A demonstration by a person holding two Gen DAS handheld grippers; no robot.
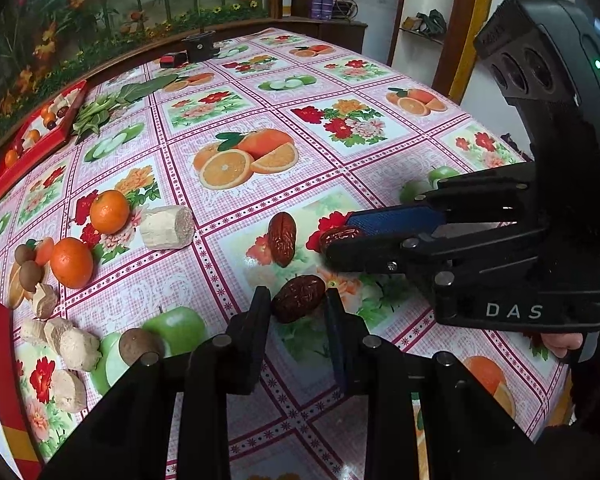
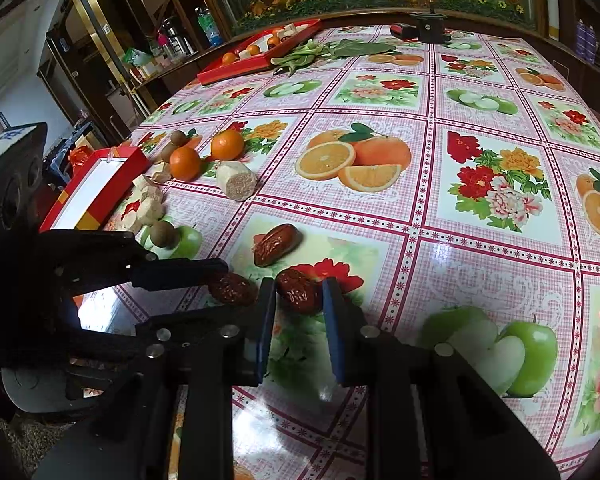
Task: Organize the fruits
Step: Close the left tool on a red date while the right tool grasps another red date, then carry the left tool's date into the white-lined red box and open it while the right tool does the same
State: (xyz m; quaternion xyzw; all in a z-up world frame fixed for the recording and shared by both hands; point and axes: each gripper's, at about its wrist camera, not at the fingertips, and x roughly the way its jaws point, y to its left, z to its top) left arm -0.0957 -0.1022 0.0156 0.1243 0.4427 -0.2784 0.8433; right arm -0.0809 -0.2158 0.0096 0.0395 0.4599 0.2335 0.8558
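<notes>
Two dates (image 1: pixel 298 298) between narrowed left and right fingers (image 1: pixel 259 316), grip unclear; oranges (image 2: pixel 254 49) in tray (image 2: pixel 236 73).

Both pictures are bright in the middle and go black at the round corners. The lens bends everything, so the straight lines on the tablecloth (image 2: pixel 380 216) curve near the edges. The cloth is shiny: white glare spots sit on it in the right wrist view, low and near the camera. Light seems to come from above, maybe a lamp. Shadows are soft and small. Far shelves (image 1: pixel 420 28) look a bit fuzzy. The black claw parts close to the camera look very dark.
</notes>
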